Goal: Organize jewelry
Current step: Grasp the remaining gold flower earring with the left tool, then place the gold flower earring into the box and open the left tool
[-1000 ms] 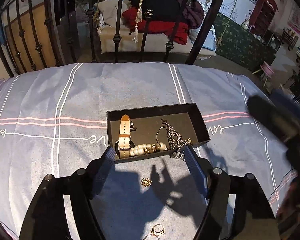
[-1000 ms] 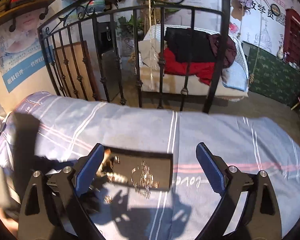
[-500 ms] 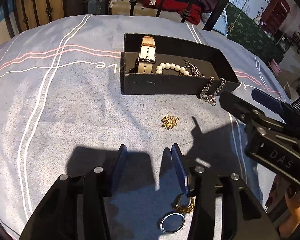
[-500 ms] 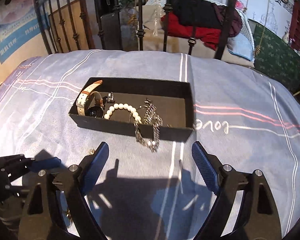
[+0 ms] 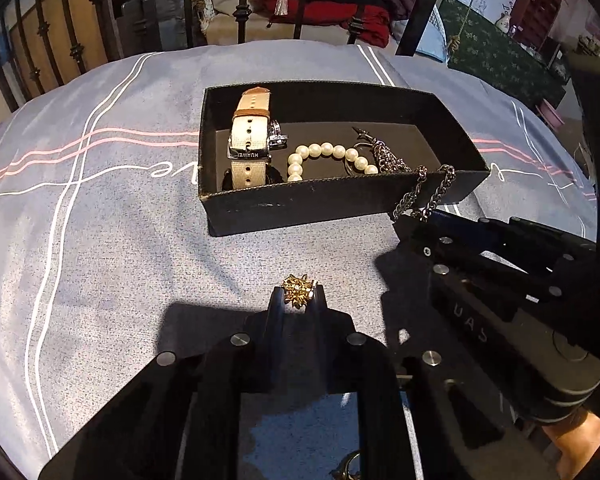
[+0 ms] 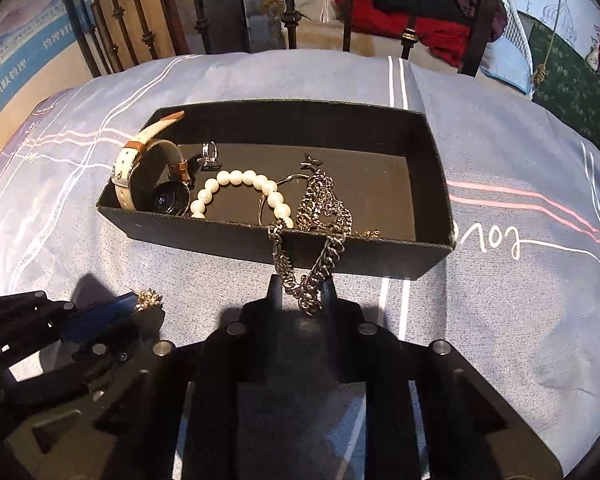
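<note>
A black jewelry box (image 5: 300,204) (image 6: 436,184) sits on the blue bedspread. It holds a cream-strap watch (image 5: 250,140) (image 6: 148,176), a pearl bracelet (image 5: 324,152) (image 6: 240,182) and a dark chain (image 6: 324,204). The chain's loop (image 6: 306,280) (image 5: 424,196) hangs over the box's front wall. My left gripper (image 5: 298,294) is shut on a small gold brooch (image 5: 298,289) (image 6: 150,298) on the bedspread in front of the box. My right gripper (image 6: 302,292) is shut on the hanging chain loop.
Gold rings (image 5: 346,468) lie on the bedspread under my left gripper's body. A black iron bed rail (image 6: 288,4) stands behind the bed, with a sofa and red clothes (image 5: 332,12) beyond. The bedspread (image 5: 100,240) slopes away at both sides.
Both grippers have moved down toward the box front and shut. The left one closed on the gold brooch, the right one on the chain loop.
</note>
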